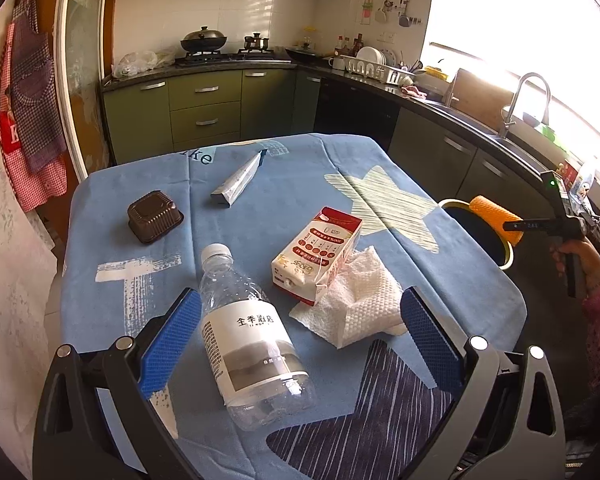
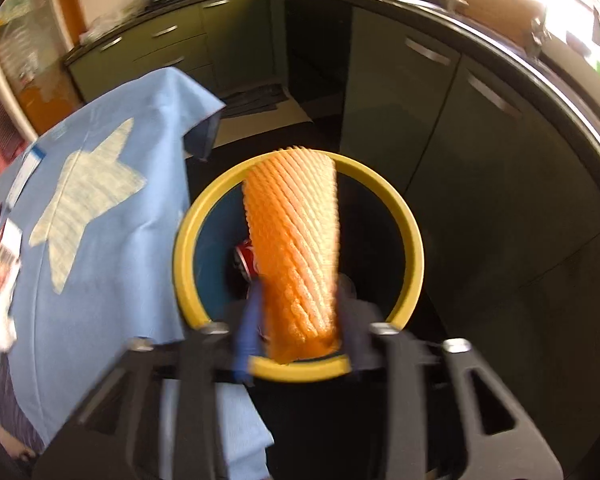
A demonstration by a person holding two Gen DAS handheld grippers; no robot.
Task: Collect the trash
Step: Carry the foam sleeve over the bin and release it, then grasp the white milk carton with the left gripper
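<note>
orange foam net | over the yellow-rimmed bin, between the right gripper jaws | cannot tell if they squeeze it | left gripper wide open, empty, above the bottle

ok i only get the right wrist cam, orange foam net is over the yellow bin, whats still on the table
Observer: A clear water bottle lies on its side, right in front of the left gripper.
Operator: is the left holding it
Observer: No. Its jaws are wide open, with nothing gripped.
Operator: anything else to collect
Observer: A milk carton lies partly on a crumpled white paper towel. Further back are a brown plastic tray and a silver tube.
</note>
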